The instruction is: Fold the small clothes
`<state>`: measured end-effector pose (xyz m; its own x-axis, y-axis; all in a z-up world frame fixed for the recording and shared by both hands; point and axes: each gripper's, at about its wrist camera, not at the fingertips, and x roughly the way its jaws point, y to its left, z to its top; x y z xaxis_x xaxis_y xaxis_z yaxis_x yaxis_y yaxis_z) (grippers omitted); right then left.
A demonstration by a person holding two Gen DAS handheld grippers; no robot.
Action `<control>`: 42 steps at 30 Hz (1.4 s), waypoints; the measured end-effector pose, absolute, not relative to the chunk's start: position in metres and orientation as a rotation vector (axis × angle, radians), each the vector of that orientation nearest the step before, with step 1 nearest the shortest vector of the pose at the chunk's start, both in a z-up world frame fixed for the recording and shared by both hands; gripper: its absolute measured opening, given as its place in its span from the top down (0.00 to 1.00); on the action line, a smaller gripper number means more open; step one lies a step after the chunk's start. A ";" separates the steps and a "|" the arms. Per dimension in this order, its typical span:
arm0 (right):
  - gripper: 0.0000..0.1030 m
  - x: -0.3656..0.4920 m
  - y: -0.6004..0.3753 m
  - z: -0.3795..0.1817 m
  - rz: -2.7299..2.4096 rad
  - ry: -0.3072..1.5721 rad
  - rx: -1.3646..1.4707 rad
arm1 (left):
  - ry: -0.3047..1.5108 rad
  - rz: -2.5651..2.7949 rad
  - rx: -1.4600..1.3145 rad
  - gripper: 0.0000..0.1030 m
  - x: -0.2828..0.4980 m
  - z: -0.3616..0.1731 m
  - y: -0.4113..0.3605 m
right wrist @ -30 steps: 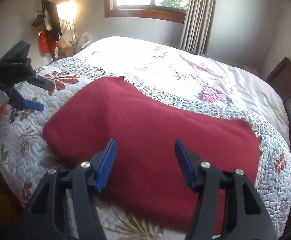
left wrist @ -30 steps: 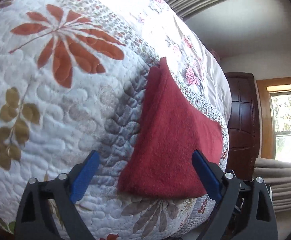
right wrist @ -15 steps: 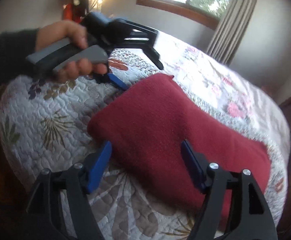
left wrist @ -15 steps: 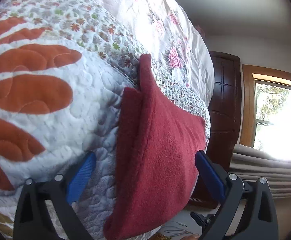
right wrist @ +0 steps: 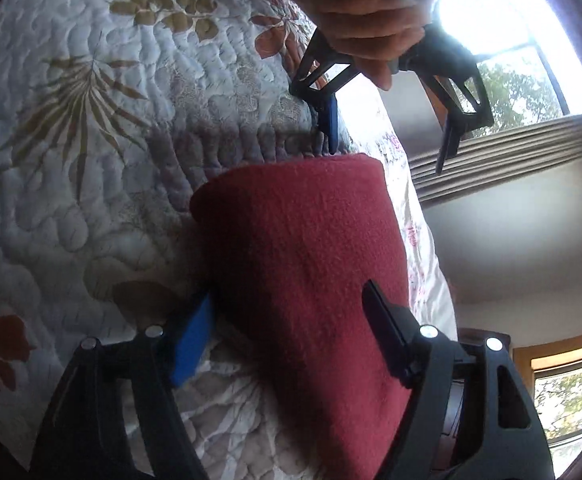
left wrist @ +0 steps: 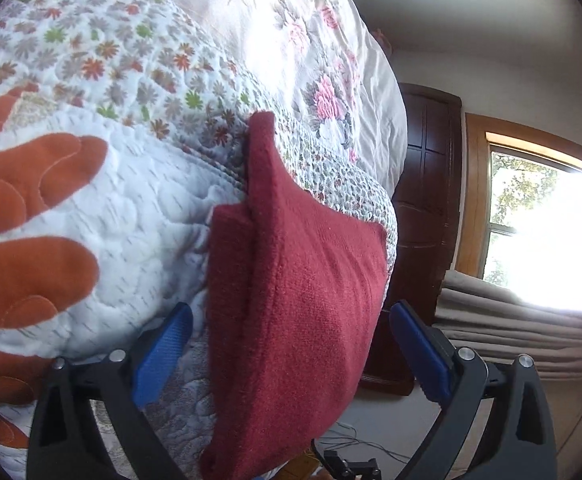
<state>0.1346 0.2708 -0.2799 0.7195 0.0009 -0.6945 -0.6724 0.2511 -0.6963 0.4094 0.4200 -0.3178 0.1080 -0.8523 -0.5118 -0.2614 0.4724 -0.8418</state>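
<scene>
Fingers (left wrist: 163, 352) of the left gripper (left wrist: 291, 354) spread wide, straddling one end of the folded red fleece garment (left wrist: 295, 304); no grip. Right gripper (right wrist: 291, 336) likewise spread, blue-padded fingers (right wrist: 191, 340) either side of the opposite end, not clamped. Garment lies folded on the floral quilt (left wrist: 139, 216) near the bed's edge. From the right wrist view, a hand (right wrist: 367, 20) holds the left gripper beyond the garment's far end. Window (left wrist: 539, 232) and curtain (left wrist: 523, 332) behind.

The folded garment (left wrist: 303, 300) is plain dark red. Under it, the quilt (left wrist: 139, 216) is white with large orange petals, olive-brown fronds and a band of small multicoloured flowers. Both grippers carry blue pads (left wrist: 163, 354) on black frames.
</scene>
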 end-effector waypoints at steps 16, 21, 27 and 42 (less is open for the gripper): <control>0.85 0.206 0.260 -0.212 0.458 0.750 -0.931 | 1.509 -0.625 -1.105 0.04 0.412 -0.326 0.422; 0.85 0.219 0.262 -0.208 0.460 0.764 -0.890 | 1.551 -0.641 -1.109 0.04 0.415 -0.329 0.407; 0.85 0.211 0.264 -0.201 0.457 0.758 -0.866 | 1.557 -0.625 -1.086 0.55 0.416 -0.327 0.393; 0.85 0.202 0.236 -0.154 0.390 0.748 -0.601 | 1.448 -0.647 -0.960 0.84 0.431 -0.241 0.363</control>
<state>0.2022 0.2356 -0.1543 0.6752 0.1185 -0.7280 -0.5291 0.7655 -0.3661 0.4314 0.3635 -0.2413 0.0639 -0.8527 -0.5185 -0.1819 0.5010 -0.8462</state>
